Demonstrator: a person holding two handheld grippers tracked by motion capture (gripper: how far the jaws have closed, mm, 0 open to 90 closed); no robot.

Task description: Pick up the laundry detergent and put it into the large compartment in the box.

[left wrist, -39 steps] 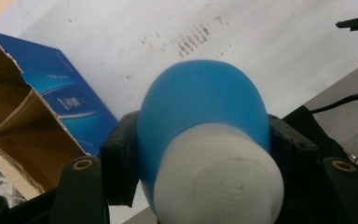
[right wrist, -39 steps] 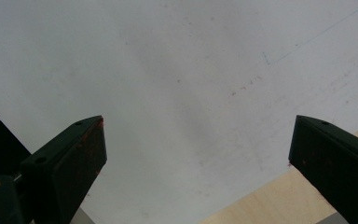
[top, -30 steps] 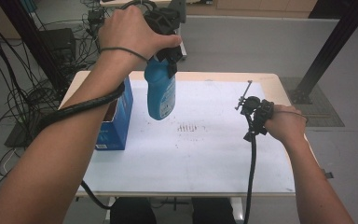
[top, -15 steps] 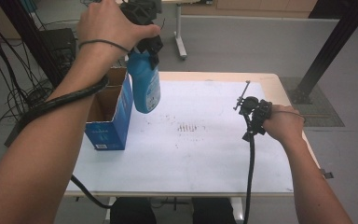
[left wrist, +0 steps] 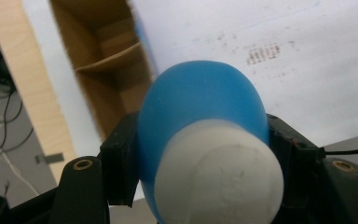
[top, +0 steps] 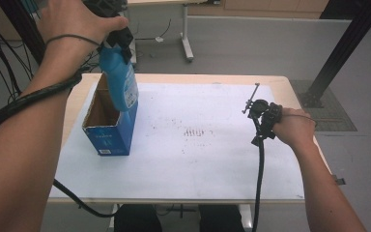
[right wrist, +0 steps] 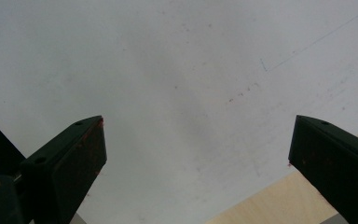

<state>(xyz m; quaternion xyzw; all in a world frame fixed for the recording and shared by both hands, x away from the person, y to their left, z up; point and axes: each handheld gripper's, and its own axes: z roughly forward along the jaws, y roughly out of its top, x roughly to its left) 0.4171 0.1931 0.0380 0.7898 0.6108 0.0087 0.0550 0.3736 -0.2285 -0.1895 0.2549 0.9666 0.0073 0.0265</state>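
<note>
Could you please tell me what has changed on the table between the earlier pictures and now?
The left tool, shut on the blue bottle, has carried it leftward across the high view, from over the white sheet to above the open cardboard box. The grip on the bottle is unchanged. The right tool stayed open over the sheet, and the box has not moved.

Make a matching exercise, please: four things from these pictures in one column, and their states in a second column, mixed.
Things:
1. bottle
2. box
3. left gripper
4. right gripper

States:
A. open at the top, standing on the table
B. jaws wide apart, nothing between them
C. blue, hanging in the air above the box
D. shut on the bottle's neck

Pairs: 1-C, 2-A, 3-D, 4-B
</note>
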